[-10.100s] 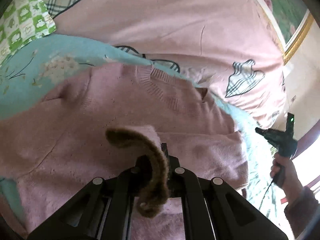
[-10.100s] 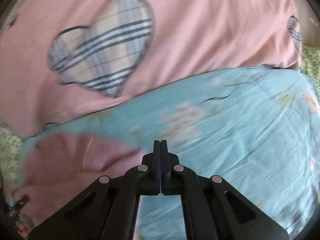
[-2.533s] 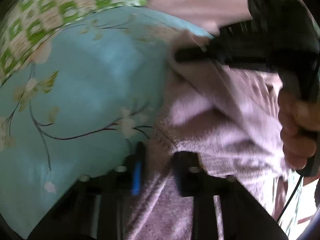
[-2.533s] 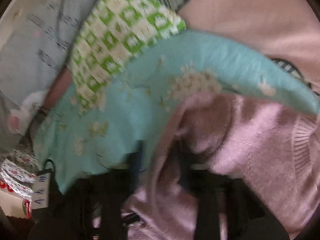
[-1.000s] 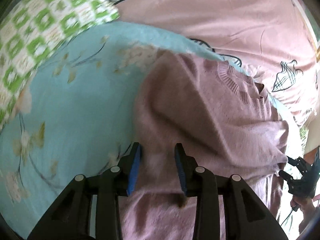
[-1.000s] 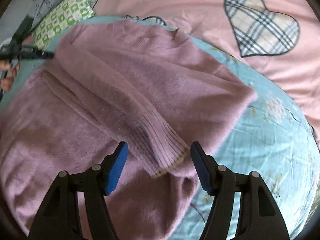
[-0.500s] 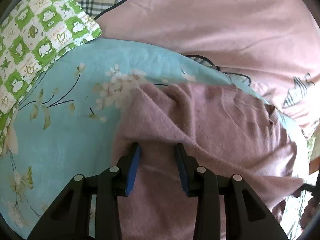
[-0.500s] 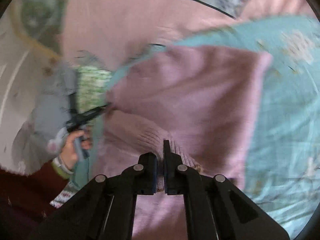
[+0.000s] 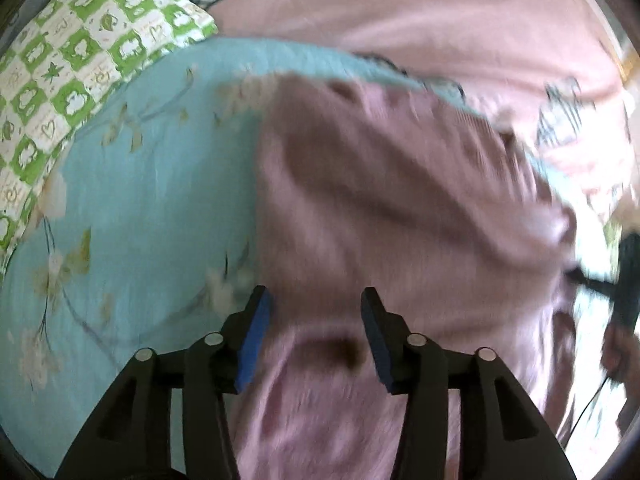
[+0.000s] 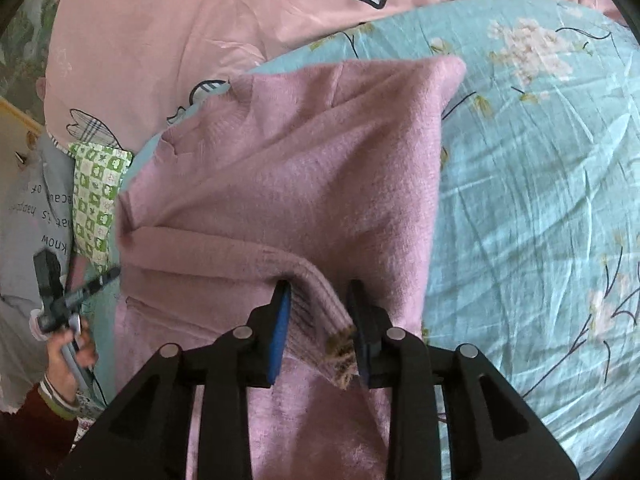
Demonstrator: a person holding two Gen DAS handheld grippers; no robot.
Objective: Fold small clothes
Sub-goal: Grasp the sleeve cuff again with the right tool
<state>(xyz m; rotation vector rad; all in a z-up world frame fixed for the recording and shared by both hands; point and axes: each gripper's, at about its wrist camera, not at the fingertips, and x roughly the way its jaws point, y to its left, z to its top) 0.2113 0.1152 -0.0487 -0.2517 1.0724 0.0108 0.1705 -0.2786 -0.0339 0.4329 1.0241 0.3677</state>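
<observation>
A pink knit sweater (image 10: 304,168) lies partly folded on a light blue floral sheet (image 10: 540,184). One sleeve is folded across the body, its ribbed cuff (image 10: 324,320) lying between the fingers of my right gripper (image 10: 318,300), which is open around it. In the blurred left wrist view the sweater (image 9: 400,208) fills the middle and right. My left gripper (image 9: 314,312) is open over the sweater's left edge, holding nothing. My left gripper also shows at the left edge of the right wrist view (image 10: 80,292).
A pink quilt with plaid heart patches (image 10: 168,28) lies beyond the sweater. A green and white checked pillow (image 9: 80,64) sits at the upper left. The blue sheet (image 9: 132,208) spreads left of the sweater. A grey printed cloth (image 10: 28,216) lies at the far left.
My right gripper has opened; half a second ago it was shut over the sleeve cuff. My left gripper stays open and has shifted slightly over the sweater's left edge.
</observation>
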